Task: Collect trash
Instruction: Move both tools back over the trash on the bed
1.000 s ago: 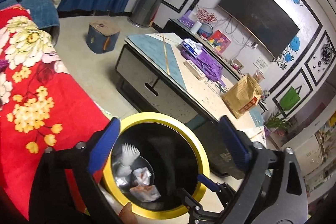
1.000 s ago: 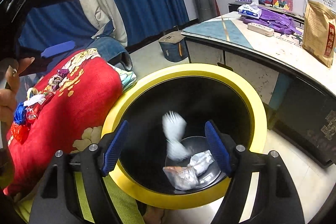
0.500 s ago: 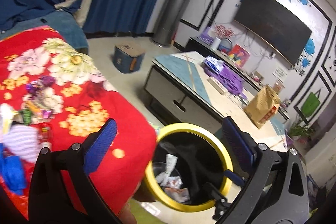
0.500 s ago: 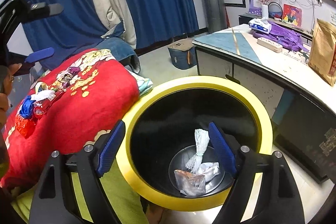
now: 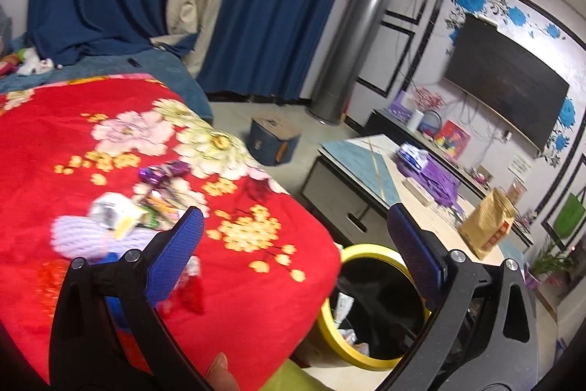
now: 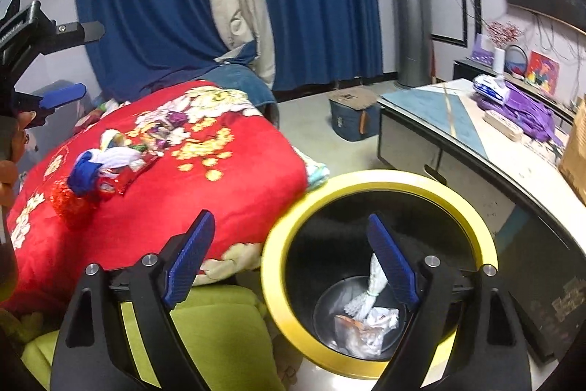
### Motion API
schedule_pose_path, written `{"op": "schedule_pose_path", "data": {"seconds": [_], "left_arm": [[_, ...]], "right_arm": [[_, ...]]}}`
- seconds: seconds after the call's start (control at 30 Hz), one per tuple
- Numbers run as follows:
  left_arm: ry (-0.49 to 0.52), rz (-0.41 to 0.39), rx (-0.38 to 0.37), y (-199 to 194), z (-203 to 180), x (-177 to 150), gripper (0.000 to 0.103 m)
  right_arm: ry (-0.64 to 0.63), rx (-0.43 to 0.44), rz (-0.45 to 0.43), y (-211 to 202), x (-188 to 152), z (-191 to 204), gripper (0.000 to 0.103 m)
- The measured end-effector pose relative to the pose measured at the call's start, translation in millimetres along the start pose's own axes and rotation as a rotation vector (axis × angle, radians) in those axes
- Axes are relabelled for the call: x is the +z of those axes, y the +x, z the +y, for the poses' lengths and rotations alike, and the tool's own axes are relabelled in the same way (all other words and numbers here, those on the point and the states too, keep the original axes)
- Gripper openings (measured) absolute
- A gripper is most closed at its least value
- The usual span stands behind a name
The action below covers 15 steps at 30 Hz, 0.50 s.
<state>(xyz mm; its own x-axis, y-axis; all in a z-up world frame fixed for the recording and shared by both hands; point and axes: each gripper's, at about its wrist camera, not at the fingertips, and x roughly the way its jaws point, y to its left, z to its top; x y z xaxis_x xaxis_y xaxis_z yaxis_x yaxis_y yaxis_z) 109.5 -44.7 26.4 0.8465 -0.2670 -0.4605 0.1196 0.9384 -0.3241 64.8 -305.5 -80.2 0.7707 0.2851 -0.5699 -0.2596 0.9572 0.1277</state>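
A black bin with a yellow rim stands on the floor between the red flowered blanket and the coffee table. A white tassel and crumpled wrappers lie at its bottom. My right gripper hovers over the bin's near left rim; its jaws are opening, with nothing between them. A pile of trash (foil wrappers, white and blue scraps) lies on the red blanket. My left gripper hangs wide open above the blanket's edge, right of the pile. The left gripper also shows at the right wrist view's far left.
The coffee table to the right holds a purple bag and a brown paper bag. A blue box sits on the floor beyond the blanket. A silver column and blue curtains line the back. A green cushion lies below the right gripper.
The white tassel dropped into the bin and settled there. My left gripper swung from over the bin toward the blanket and its trash pile. My right gripper rose and drew back, jaws widening.
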Motion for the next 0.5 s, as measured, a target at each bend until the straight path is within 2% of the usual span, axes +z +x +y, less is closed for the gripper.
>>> {"op": "schedule_pose_path", "data": {"seconds": [0.5], "left_arm": [[-0.024, -0.061, 0.096, -40.1, 46.1, -1.1, 0.092]], "right_arm": [[-0.138, 0.124, -0.031, 0.0, 27.8, 71.0, 0.086]]}}
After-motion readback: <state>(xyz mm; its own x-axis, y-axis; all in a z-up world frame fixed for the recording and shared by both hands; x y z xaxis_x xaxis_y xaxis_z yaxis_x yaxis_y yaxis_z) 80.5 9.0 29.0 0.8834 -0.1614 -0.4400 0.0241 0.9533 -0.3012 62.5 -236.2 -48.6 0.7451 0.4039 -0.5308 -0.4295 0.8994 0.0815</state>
